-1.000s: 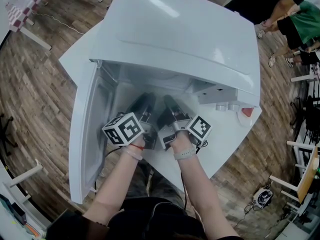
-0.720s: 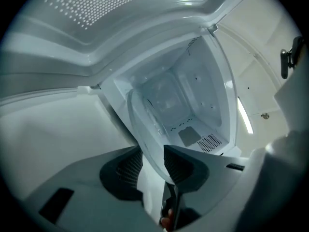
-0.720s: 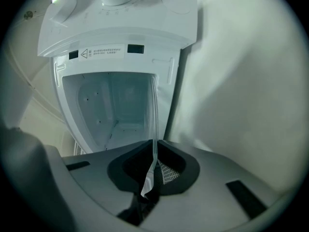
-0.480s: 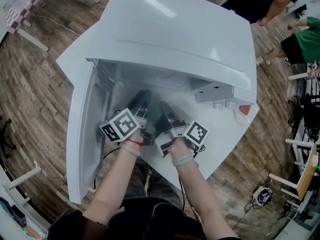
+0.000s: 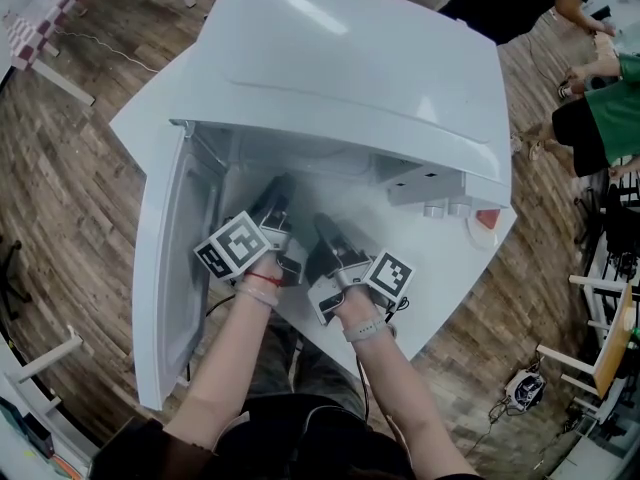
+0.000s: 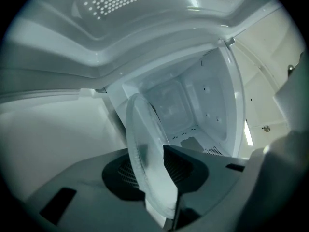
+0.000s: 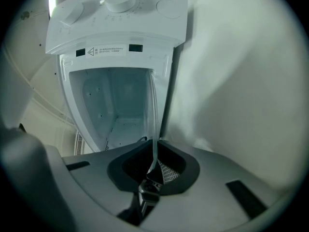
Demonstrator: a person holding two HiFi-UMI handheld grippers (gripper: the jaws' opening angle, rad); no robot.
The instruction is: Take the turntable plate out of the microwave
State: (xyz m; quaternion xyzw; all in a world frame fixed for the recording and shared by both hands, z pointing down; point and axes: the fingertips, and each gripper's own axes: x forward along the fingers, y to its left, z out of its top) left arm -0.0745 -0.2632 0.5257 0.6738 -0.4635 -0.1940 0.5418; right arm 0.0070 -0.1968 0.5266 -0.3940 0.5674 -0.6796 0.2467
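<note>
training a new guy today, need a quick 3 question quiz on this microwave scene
1. True or false: the microwave door stands open.
2. What is the left gripper shut on? A) the door B) the glass turntable plate C) nothing
3. Short answer: how many grippers hold the plate?

Key: 1 true; 2 B; 3 two, since the right gripper is shut on its rim too.
</note>
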